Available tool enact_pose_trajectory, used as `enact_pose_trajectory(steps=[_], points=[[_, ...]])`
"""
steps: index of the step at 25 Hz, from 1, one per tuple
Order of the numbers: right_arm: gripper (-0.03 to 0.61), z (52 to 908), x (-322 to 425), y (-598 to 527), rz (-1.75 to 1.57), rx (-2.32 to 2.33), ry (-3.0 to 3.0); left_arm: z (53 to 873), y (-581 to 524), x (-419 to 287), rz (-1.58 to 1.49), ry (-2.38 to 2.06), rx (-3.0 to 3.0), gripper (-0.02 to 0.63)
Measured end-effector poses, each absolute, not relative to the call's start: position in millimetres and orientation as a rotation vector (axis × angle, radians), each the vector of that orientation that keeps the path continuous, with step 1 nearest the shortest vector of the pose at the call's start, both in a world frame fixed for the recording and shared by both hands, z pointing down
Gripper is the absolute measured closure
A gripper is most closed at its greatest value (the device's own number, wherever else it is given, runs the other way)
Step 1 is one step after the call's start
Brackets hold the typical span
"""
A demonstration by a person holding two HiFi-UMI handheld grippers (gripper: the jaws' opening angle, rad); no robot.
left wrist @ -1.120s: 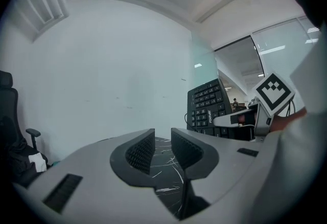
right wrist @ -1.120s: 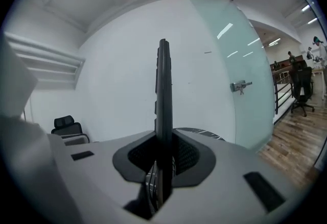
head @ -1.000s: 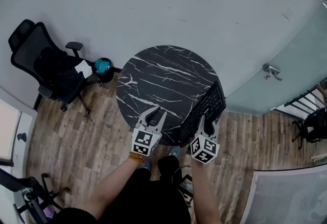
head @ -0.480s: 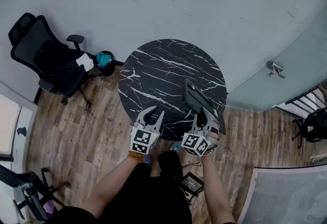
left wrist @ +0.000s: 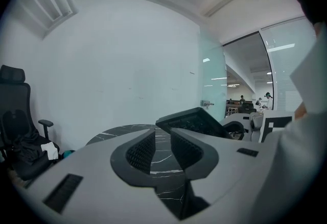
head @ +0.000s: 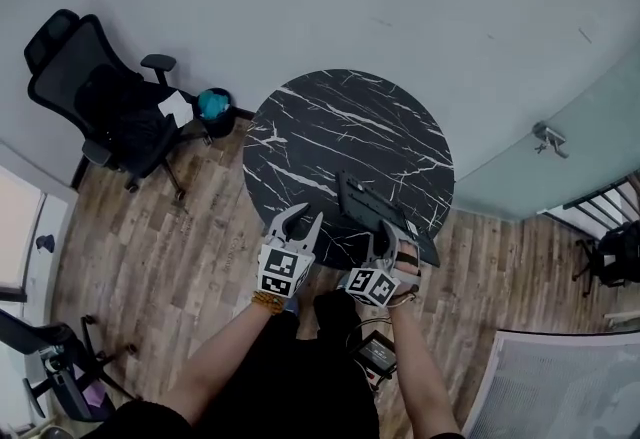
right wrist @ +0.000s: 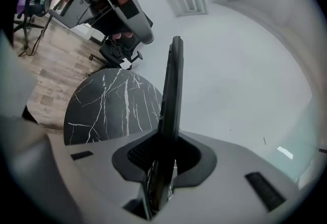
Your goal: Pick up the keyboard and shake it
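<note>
The black keyboard [head: 383, 214] hangs over the front right of the round black marble table [head: 340, 127], clamped at its near end by my right gripper [head: 392, 243]. In the right gripper view the keyboard [right wrist: 171, 90] stands edge-on and runs straight out from between the pads of my right gripper [right wrist: 166, 152], which press on it. My left gripper [head: 300, 219] hovers at the table's front edge, to the left of the keyboard, and is open. In the left gripper view only the table [left wrist: 117, 131] shows through the gap of my left gripper [left wrist: 162, 139]; the keyboard [left wrist: 196, 121] is up to the right.
A black office chair [head: 110, 112] and a teal bin [head: 212, 105] stand to the table's left on the wood floor. A glass door with a handle [head: 548, 139] is on the right. The white wall runs close behind the table. A small device [head: 378, 352] lies by the person's feet.
The right gripper has rolled and sunk with the keyboard, swinging it from the table's right edge down across the front right. The left gripper has dropped slightly, still empty.
</note>
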State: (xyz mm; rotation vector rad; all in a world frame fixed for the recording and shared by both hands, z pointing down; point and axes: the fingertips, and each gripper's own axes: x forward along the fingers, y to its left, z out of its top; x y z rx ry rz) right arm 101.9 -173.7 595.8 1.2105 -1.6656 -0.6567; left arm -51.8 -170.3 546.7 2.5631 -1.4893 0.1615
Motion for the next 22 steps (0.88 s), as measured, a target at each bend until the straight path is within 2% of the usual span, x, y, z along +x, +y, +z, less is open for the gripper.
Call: enact_pose_trajectory(steps=[5,10,22], points=[[0.491,581.0,95.7,-174.8,-0.654,1.228,-1.692,549.2,-172.6,-58.9,0.163,-1.509,2.55,0.517],[0.499,535.8,96.7,-181.7,-0.466,1.428,-1.847,544.0,-174.7,-65.6,0.163,-1.561,2.548,0.524],[0.503,504.6,138.9,-185.7,0.496,2.016,-2.257,534.5,-169.1,-64.6,0.14,-1.571,2.573,0.528]])
